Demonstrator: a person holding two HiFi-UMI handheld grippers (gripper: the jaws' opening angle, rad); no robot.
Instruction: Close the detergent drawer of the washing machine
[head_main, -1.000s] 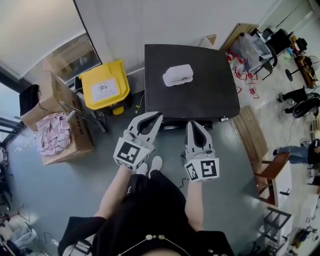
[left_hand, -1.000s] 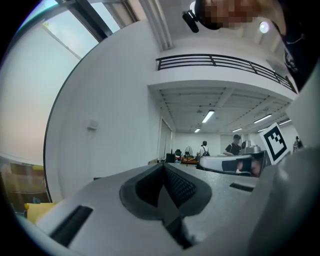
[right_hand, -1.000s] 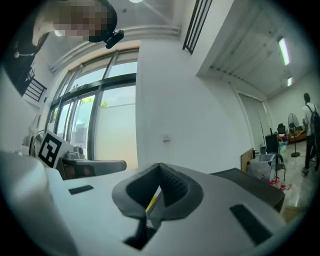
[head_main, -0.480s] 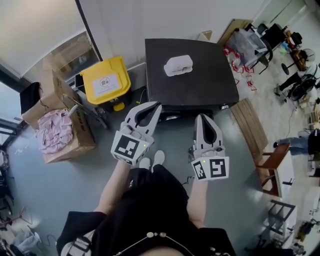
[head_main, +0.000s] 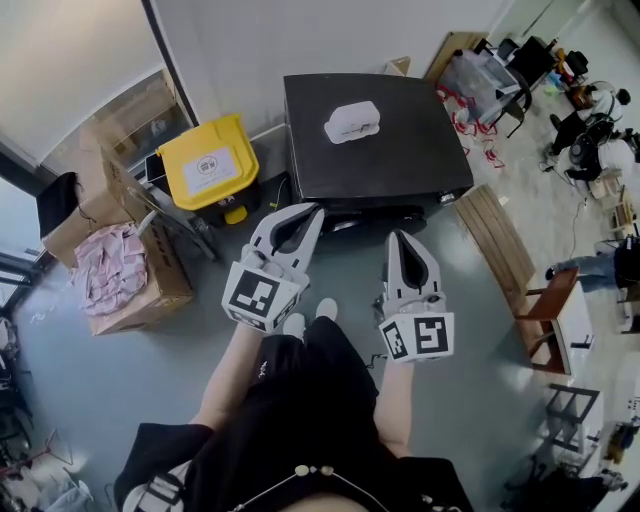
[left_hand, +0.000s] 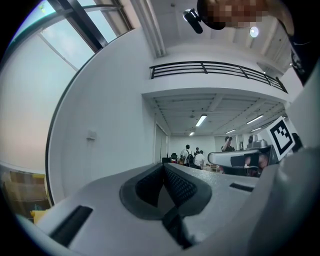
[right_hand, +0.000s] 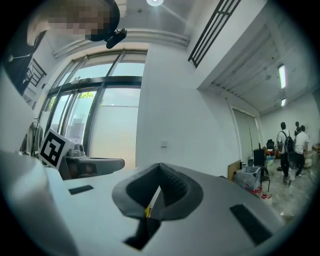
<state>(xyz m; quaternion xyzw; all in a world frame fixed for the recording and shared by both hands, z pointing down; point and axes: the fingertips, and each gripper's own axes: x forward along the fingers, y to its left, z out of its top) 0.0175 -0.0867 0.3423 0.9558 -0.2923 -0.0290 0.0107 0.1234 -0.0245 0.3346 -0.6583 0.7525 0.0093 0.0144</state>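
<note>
The washing machine (head_main: 380, 150) shows from above as a dark top with a white object (head_main: 352, 121) lying on it. Its front face and the detergent drawer are hidden under the top's front edge. My left gripper (head_main: 313, 212) is shut and empty, with its tip at the machine's front left corner. My right gripper (head_main: 396, 238) is also shut and empty, a little short of the front edge. In the left gripper view the jaws (left_hand: 162, 167) meet against a white wall. The right gripper view shows its jaws (right_hand: 159, 167) closed too.
A yellow bin (head_main: 207, 168) stands left of the machine. A cardboard box with pink cloth (head_main: 115, 270) sits further left. A wooden board (head_main: 505, 240) lies on the floor to the right, with a chair (head_main: 560, 320) beyond it. People stand far off in the room (right_hand: 290, 142).
Both grippers have lifted toward the camera. The right one has drifted to the right and drawn back from the machine's front edge. Both stay shut.
</note>
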